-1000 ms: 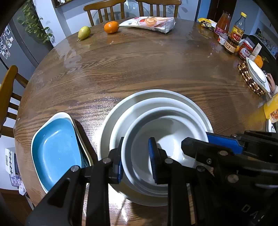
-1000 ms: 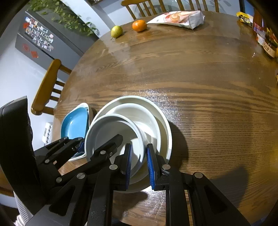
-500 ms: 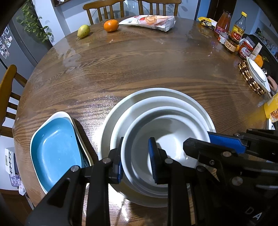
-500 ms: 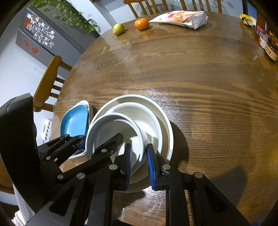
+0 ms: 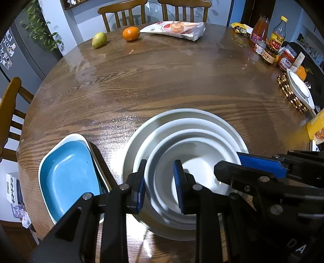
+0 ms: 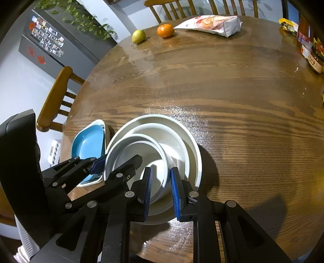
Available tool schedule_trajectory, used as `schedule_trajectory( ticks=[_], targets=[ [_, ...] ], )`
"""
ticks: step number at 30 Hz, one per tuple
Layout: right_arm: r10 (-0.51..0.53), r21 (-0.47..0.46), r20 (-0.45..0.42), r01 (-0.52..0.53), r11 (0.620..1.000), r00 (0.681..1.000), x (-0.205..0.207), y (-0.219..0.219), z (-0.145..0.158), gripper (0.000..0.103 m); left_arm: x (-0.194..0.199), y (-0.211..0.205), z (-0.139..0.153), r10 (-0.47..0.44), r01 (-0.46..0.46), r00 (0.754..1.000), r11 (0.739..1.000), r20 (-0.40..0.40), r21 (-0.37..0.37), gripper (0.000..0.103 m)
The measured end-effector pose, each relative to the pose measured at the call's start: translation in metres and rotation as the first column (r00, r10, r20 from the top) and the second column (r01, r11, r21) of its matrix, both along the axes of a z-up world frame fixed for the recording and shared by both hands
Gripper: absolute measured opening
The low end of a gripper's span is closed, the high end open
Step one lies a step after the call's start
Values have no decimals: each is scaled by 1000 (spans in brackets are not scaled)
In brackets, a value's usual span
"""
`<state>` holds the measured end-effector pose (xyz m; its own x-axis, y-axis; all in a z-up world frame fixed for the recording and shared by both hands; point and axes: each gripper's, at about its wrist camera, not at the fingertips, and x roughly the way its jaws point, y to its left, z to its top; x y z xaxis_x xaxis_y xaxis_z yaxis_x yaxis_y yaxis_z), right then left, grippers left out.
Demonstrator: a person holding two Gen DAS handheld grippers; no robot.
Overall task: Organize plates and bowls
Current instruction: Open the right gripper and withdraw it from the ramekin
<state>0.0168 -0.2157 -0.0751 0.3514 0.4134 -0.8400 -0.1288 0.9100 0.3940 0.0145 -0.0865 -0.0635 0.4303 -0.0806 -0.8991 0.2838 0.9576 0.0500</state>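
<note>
Nested stack of three round white ceramic dishes (image 5: 188, 125) sits on the near part of the round brown wooden table (image 5: 162, 76): a wide shallow plate at the bottom, a deep dish in it, and a small white bowl (image 5: 194, 161) on top, shifted toward the near left side of the stack. All three are plain glossy white and empty.

Left gripper (image 5: 160, 186) straddles the left rim of the small white bowl, one blue pad outside the wall, the other inside. Its jaws have just been opening a little; a sliver of gap shows at each pad, so the rim stands between the pads rather than being pinched.

Right gripper (image 6: 161, 190) straddles the bowl's right rim the same way, jaws narrow. The left pad is inside the bowl, the right pad outside over the deep dish; whether they press on the rim cannot be told.

Blue rectangular dish with a white rim (image 5: 68, 178) lies just beside the stack on the left, near the table edge.

Far side of the table: green pear (image 5: 99, 39), orange fruit (image 5: 131, 33), white snack bag (image 5: 176, 29) lying flat. Far right: cluster of sauce bottles and jars (image 5: 271, 46), then a white plate on a beaded mat (image 5: 299, 91). Wooden chairs (image 5: 123, 12) stand round the table.
</note>
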Motion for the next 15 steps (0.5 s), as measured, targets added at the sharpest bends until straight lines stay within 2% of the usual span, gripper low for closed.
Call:
schedule_trajectory(
  ticks=[7,12,15],
  targets=[
    [-8,18,16,7,1000,1000,-1,-2,8,20,-2,0,10,-4,4,999,1000,35,-3,27],
    [-17,55,42,15,998,999,-4,-7,17,20,-5,3,22,2,-1,997,1000,73,-18,46],
    [-23,73,57,19,997,998,-6,-9,23,20,-5,6,28,12,-10,996,1000,86,-27,49]
  ],
)
